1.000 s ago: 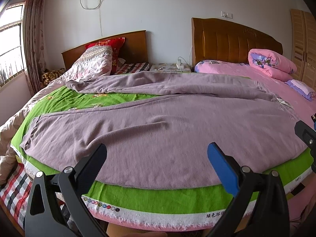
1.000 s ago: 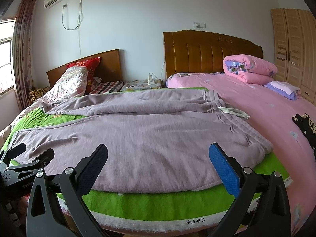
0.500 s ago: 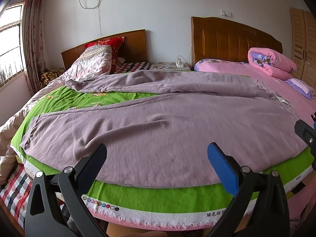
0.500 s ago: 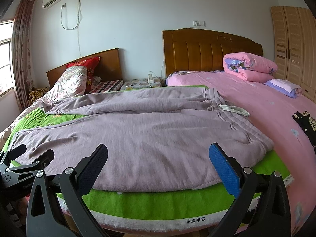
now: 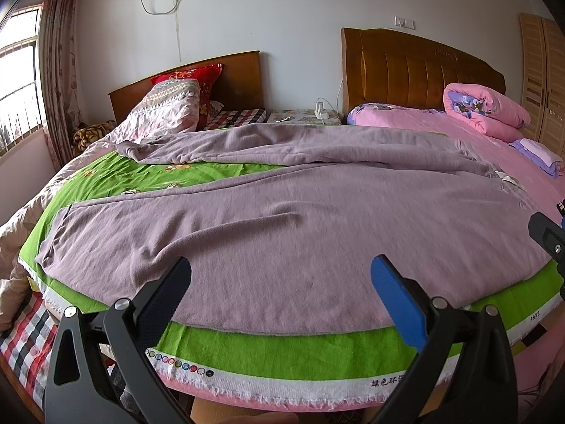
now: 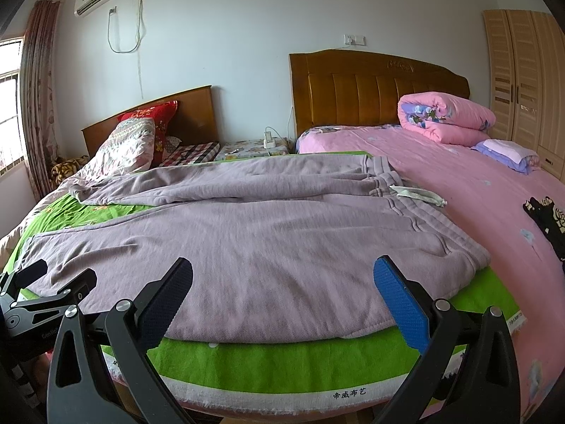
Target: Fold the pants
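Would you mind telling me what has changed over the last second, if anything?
Very little. Both cameras shifted only slightly. The left gripper and right gripper stay open, hovering at the near edge of the bed, holding nothing. The purple pants lie spread on the green cloth exactly as before, with no fold begun.

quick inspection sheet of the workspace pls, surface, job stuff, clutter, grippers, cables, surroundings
surface: green cloth over a pink bedsheet.
job's things: mauve pants lie unfolded, legs to the left, waistband to the right.
clutter: rolled pink quilt, black patterned item.
grippers: left gripper and right gripper open, off the pants.
cables: charger cable on the nightstand; air conditioner cord.
surroundings: second bed, wardrobe, window.
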A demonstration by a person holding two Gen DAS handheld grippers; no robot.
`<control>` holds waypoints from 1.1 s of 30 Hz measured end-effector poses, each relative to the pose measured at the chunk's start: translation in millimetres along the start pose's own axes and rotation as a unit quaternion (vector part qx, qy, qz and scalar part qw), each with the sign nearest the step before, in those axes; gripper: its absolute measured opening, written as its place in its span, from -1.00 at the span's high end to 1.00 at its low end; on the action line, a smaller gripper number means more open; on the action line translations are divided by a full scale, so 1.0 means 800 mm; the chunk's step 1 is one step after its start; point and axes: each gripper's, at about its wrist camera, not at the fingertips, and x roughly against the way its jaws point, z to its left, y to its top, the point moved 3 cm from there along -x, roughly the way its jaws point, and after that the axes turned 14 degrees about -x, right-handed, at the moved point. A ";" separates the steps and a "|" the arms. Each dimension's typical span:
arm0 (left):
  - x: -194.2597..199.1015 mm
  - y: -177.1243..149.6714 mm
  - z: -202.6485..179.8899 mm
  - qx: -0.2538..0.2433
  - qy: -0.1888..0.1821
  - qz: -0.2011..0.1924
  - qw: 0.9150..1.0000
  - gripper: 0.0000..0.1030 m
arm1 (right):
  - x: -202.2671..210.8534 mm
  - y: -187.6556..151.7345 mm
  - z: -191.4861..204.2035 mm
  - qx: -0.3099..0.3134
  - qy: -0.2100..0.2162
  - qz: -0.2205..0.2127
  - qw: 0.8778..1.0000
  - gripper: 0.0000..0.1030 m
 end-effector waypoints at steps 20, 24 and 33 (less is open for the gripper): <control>-0.069 0.088 0.030 -0.131 -0.058 0.071 0.987 -0.97 | -0.073 0.107 0.006 0.082 0.093 0.093 0.988 -0.92; -0.124 0.159 0.072 -0.123 -0.050 0.091 0.987 -0.97 | -0.156 0.170 0.019 0.160 0.097 0.105 0.977 -0.92; -0.366 0.242 0.152 0.086 -0.238 0.205 0.946 -0.97 | -0.442 0.230 0.022 0.230 0.112 0.265 0.930 -0.90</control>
